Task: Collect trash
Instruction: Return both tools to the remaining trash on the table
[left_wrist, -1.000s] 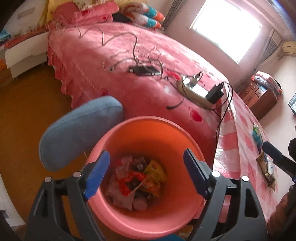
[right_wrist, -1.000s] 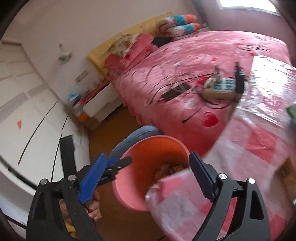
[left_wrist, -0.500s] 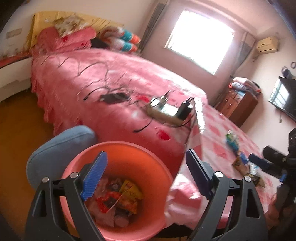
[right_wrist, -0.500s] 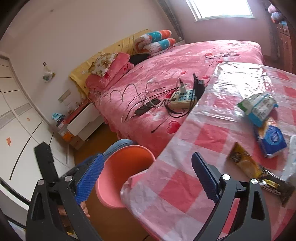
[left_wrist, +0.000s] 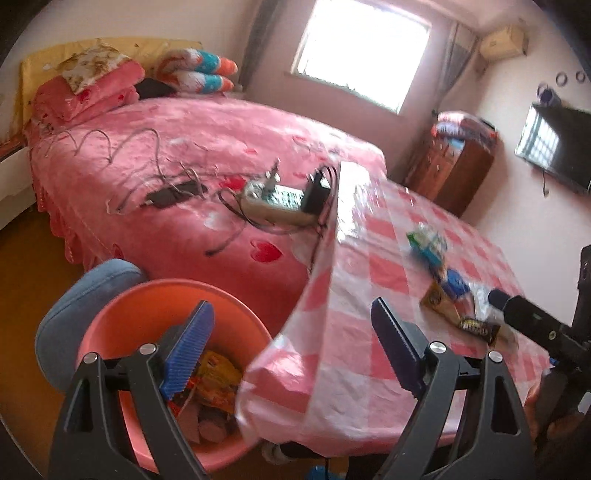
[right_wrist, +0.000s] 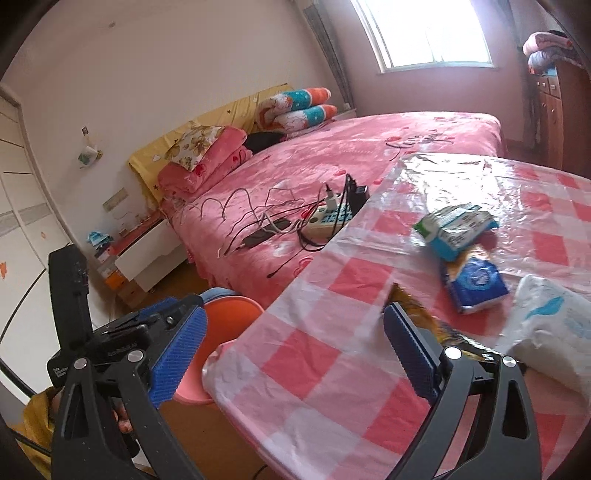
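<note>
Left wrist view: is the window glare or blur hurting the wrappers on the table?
Left wrist: window blown out, wrappers smeared, labels unreadable. Right wrist: same wrappers sharper, glare only on the plastic tablecloth. Fisheye bending in both.

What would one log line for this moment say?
left tongs: open, empty | right tongs: open, empty | wrappers: on table | bin: beside table, holds trash

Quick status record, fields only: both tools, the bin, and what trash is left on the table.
left tool: open, empty, above the bin's edge
right tool: open, empty, over the table corner
bin: pink, on the floor by the table, wrappers inside
table: checked cloth
trash on table: teal pack, blue pack, white bag, yellow wrapper
</note>
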